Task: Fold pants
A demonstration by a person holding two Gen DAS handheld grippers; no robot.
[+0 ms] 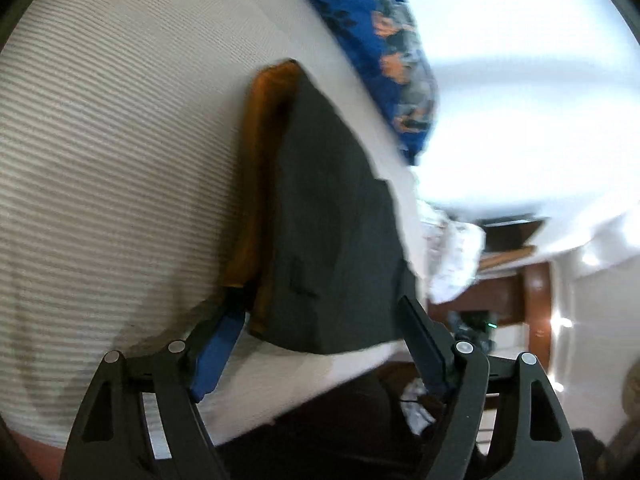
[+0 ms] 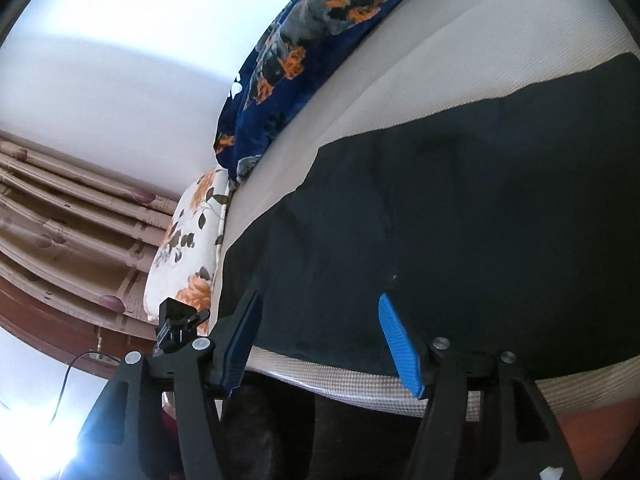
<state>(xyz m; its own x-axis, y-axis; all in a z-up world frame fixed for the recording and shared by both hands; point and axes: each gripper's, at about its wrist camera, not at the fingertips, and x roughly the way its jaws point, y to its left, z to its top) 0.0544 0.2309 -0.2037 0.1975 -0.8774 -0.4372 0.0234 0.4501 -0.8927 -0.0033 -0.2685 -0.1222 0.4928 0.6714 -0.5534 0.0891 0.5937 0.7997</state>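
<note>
Dark grey pants lie on a white ribbed bed sheet, with an orange lining or strip showing along their left edge. My left gripper is open, its blue-padded fingers either side of the near end of the pants, close to the bed edge. In the right wrist view the pants spread wide and flat across the sheet. My right gripper is open over their near edge, with nothing between its fingers.
A blue floral blanket lies bunched at the far side of the bed, also in the left wrist view. A white floral pillow sits at the bed's end. Curtains hang at left. Wooden furniture stands beyond the bed.
</note>
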